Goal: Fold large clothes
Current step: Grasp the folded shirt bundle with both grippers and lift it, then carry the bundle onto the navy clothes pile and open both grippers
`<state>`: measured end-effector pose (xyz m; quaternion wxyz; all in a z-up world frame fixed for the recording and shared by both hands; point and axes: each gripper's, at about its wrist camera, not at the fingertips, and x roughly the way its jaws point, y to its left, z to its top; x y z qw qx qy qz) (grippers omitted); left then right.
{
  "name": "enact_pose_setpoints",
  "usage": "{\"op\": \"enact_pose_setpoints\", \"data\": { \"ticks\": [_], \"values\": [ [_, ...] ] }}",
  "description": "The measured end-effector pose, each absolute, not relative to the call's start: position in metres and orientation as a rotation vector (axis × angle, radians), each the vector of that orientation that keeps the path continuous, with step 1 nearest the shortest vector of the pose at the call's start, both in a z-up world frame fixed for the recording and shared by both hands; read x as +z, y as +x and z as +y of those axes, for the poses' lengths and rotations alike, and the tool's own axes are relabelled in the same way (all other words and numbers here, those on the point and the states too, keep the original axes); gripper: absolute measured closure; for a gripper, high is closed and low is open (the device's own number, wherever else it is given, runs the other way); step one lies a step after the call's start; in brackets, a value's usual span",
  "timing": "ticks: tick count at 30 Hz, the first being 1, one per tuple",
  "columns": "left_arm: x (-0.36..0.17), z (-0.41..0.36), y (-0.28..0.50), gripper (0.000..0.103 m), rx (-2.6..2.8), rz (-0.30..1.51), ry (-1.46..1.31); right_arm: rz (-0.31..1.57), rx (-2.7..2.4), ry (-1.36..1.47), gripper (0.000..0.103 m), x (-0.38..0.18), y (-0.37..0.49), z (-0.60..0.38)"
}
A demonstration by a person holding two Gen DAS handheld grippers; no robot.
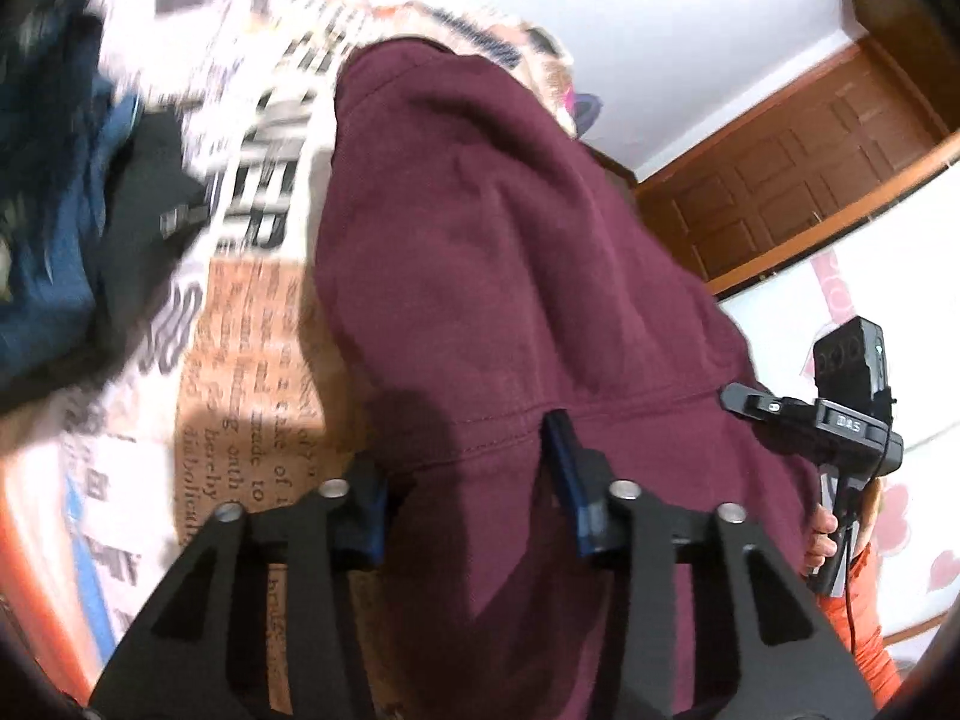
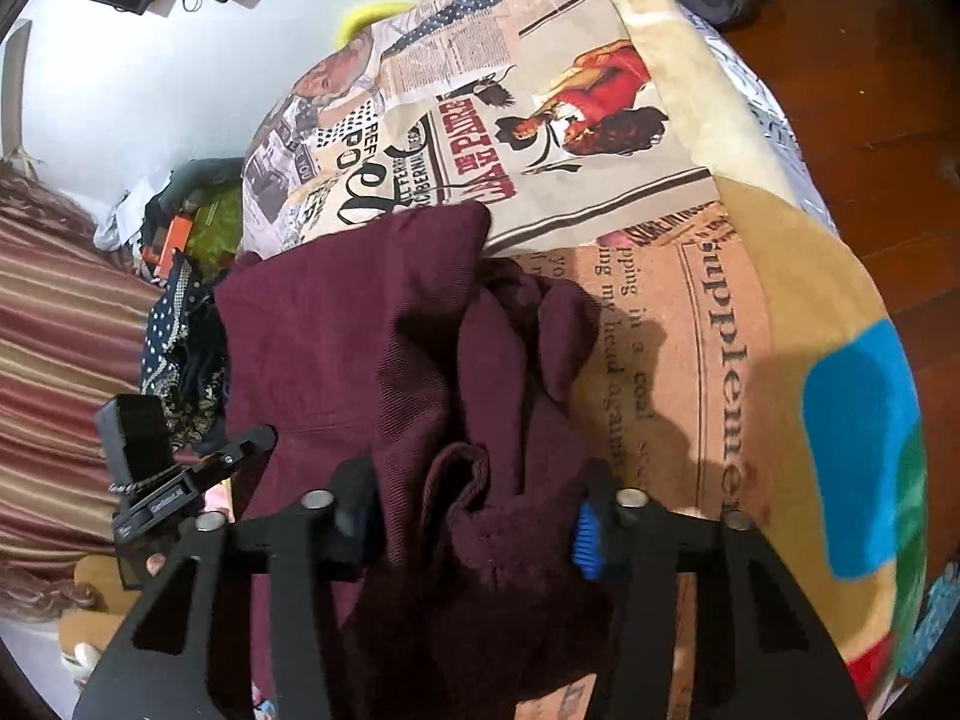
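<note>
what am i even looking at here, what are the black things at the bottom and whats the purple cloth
These are two views from cameras mounted on hand-held grasping tools, one in each of a person's hands. The black forks at the bottom are each tool's two fingers. The left tool and the right tool both stand open, with the maroon garment between their fingers but not pinched. It lies crumpled on a bed covered by a newspaper-print blanket. A pile of dark clothes lies beside it.

- The dark clothes pile (image 1: 66, 192) at the left is too blurry to make out.
- The maroon garment (image 2: 384, 372) runs off the bottom edge.
- It hides the bedspread (image 2: 690, 330) underneath.
</note>
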<state>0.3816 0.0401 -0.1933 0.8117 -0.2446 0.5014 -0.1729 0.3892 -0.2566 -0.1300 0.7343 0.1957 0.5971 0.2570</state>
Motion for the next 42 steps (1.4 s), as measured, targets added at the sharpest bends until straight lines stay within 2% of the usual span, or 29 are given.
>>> {"op": "enact_pose_setpoints", "data": {
  "ticks": [3,10,17,24,31,38,40,42],
  "values": [
    [-0.16,0.039,0.372,0.076,-0.404,1.017,-0.498,1.275,0.57,0.404,0.07,-0.109,0.382,-0.25],
    [-0.076,0.061,0.349,0.077,-0.405,0.859,-0.43,1.112,0.618,0.316,0.072,-0.041,0.358,-0.224],
    [0.007,0.144,0.319,0.077,-0.314,0.679,-0.402,0.939,0.753,0.261,0.072,0.03,0.357,-0.144],
    [0.048,0.231,0.297,0.077,-0.193,0.593,-0.367,0.877,0.887,0.237,0.072,0.05,0.372,-0.047],
    [0.026,0.318,0.31,0.076,-0.089,0.589,-0.415,0.893,0.97,0.213,0.072,0.027,0.394,0.043],
    [-0.046,0.394,0.352,0.073,-0.008,0.69,-0.546,0.966,0.997,0.171,0.072,-0.038,0.418,0.108],
    [-0.076,0.407,0.364,0.069,0.04,0.756,-0.554,1.008,0.975,0.144,0.071,-0.059,0.425,0.123],
    [-0.102,0.41,0.371,0.059,0.091,0.796,-0.522,1.062,0.953,0.133,0.069,-0.092,0.437,0.132]
  ]
}}
